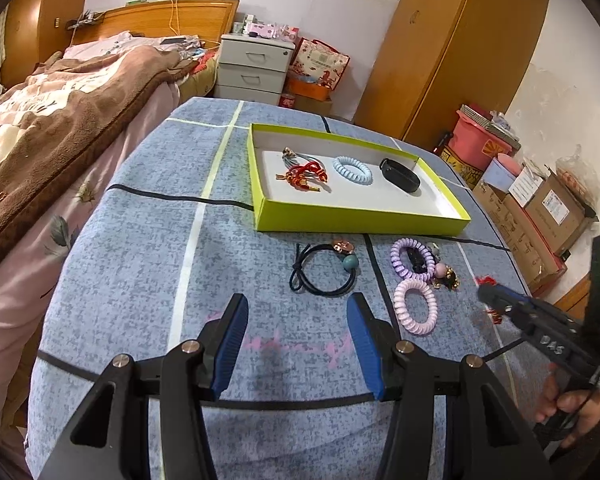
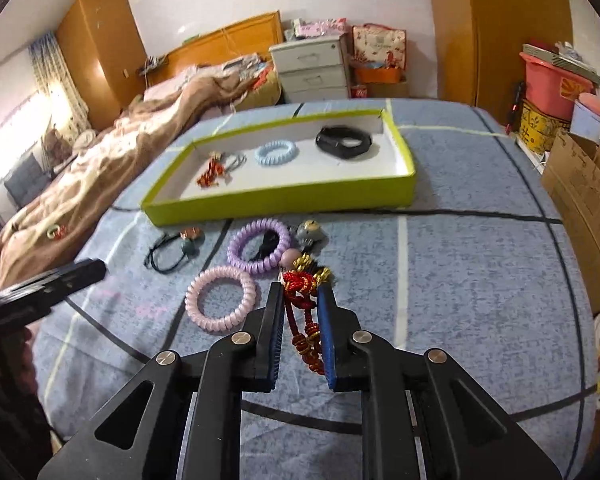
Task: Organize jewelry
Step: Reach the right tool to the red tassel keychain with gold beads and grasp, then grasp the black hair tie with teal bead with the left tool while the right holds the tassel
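A yellow-green tray (image 1: 356, 222) (image 2: 284, 200) on the blue cloth holds a red cord bracelet (image 1: 306, 176), a light-blue coil tie (image 1: 353, 170) and a black band (image 1: 400, 175). In front of it lie a black hair tie with a teal bead (image 1: 326, 270), a purple coil tie (image 2: 258, 250), a pink coil tie (image 2: 220, 298) and a small charm (image 2: 311, 232). My left gripper (image 1: 298, 304) is open and empty above the cloth. My right gripper (image 2: 299, 290) is shut on a red knotted bracelet with gold beads (image 2: 300, 300); it also shows in the left wrist view (image 1: 485, 294).
A bed with a brown blanket (image 1: 52, 128) lies along the left. A white drawer unit (image 1: 252, 68) and a wooden wardrobe (image 1: 452, 48) stand behind. Cardboard boxes (image 1: 540, 216) and a pink bin (image 1: 480, 140) line the right side.
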`<action>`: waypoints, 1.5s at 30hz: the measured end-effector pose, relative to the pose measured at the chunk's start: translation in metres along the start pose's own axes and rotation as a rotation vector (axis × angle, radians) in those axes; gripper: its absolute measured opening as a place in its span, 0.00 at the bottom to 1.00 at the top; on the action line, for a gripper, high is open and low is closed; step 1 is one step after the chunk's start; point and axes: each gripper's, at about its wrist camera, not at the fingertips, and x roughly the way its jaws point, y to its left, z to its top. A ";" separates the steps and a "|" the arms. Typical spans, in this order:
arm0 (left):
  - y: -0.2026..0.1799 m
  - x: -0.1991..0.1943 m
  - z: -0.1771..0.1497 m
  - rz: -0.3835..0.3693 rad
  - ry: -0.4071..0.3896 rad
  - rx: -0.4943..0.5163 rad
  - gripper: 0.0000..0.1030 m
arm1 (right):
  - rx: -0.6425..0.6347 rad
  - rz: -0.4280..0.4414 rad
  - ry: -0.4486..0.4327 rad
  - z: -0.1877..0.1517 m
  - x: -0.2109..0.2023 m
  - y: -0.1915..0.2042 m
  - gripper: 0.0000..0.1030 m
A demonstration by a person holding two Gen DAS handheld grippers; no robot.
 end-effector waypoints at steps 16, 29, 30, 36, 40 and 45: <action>-0.034 0.050 0.025 -0.008 0.076 0.123 0.52 | 0.020 0.033 -0.039 0.019 -0.015 -0.011 0.17; -0.058 0.078 0.029 0.051 0.121 0.144 0.51 | 0.020 0.079 -0.013 0.026 -0.001 -0.021 0.17; -0.059 0.080 0.028 0.062 0.119 0.145 0.50 | 0.018 0.086 -0.012 0.026 0.000 -0.022 0.17; -0.056 0.081 0.028 0.101 0.112 0.134 0.34 | 0.017 0.111 -0.010 0.031 0.005 -0.023 0.17; -0.051 0.080 0.029 0.118 0.111 0.119 0.20 | 0.005 0.118 -0.001 0.033 0.010 -0.021 0.17; -0.046 0.077 0.029 0.113 0.109 0.103 0.13 | 0.003 0.124 0.019 0.033 0.019 -0.023 0.17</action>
